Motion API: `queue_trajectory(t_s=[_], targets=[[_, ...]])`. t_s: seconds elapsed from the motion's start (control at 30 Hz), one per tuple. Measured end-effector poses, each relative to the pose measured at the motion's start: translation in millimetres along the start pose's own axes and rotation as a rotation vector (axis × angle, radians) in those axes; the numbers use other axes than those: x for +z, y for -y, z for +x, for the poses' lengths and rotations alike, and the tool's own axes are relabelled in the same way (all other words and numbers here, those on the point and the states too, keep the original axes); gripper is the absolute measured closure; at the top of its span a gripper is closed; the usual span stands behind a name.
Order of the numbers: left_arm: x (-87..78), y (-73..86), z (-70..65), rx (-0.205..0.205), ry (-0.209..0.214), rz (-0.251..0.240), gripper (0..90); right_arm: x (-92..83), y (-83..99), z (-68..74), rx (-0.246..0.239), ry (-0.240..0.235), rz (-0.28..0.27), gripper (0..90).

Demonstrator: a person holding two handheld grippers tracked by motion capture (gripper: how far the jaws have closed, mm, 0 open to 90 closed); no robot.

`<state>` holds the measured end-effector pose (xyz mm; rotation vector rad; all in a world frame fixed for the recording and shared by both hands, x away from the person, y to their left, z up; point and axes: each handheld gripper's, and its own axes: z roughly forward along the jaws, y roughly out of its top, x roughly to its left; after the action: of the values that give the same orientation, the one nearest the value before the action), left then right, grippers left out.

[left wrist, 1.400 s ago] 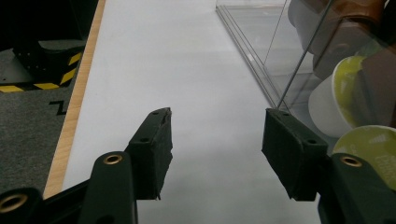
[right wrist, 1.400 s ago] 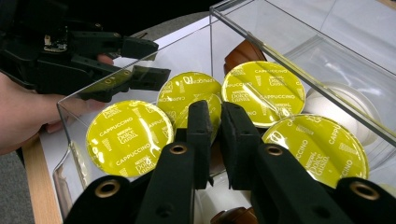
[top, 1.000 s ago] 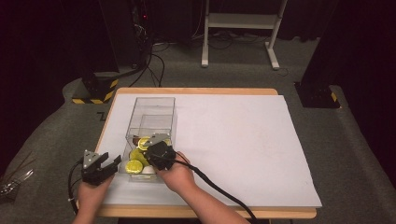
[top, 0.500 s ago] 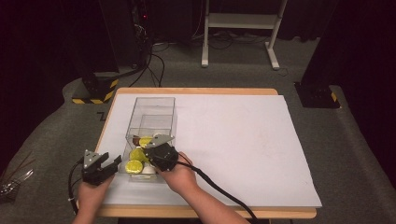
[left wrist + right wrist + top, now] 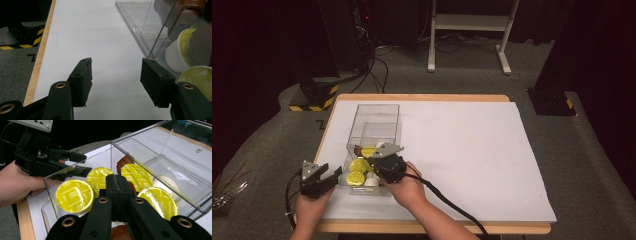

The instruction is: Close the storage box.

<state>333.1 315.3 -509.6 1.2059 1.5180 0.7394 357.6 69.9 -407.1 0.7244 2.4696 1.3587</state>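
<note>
A clear plastic box (image 5: pixel 374 120) lies lengthwise on the white table cover, with several yellow-lidded coffee capsules (image 5: pixel 357 176) piled at its near end. My right gripper (image 5: pixel 376 166) hangs over that near end, its jaws shut with nothing between them. In the right gripper view its tips (image 5: pixel 117 180) sit just above the capsules (image 5: pixel 74 195), whose lids read "cappuccino". My left gripper (image 5: pixel 334 175) rests just left of the box, open and empty. In the left gripper view its jaws (image 5: pixel 115 72) stand apart over the bare cover, and the box wall (image 5: pixel 147 30) and capsules (image 5: pixel 178 53) lie to their right.
The box's far half (image 5: pixel 175 152) holds nothing. White cover (image 5: pixel 462 150) stretches wide to the right of the box. The wooden table edge (image 5: pixel 40 57) runs close on the left. A cable (image 5: pixel 447 200) trails from the right gripper. The left hand (image 5: pixel 17 182) holds its gripper (image 5: pixel 86 164) beyond the box wall.
</note>
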Motion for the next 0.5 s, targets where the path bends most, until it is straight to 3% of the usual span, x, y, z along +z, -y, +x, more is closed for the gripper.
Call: queue_trajectory(t_s=[0.5], targets=[[0.9,0.8,-1.1,0.013,-0.008,0.009,42.8,-12.6,-4.8,0.8,-0.007,0.009,-0.044,90.0]])
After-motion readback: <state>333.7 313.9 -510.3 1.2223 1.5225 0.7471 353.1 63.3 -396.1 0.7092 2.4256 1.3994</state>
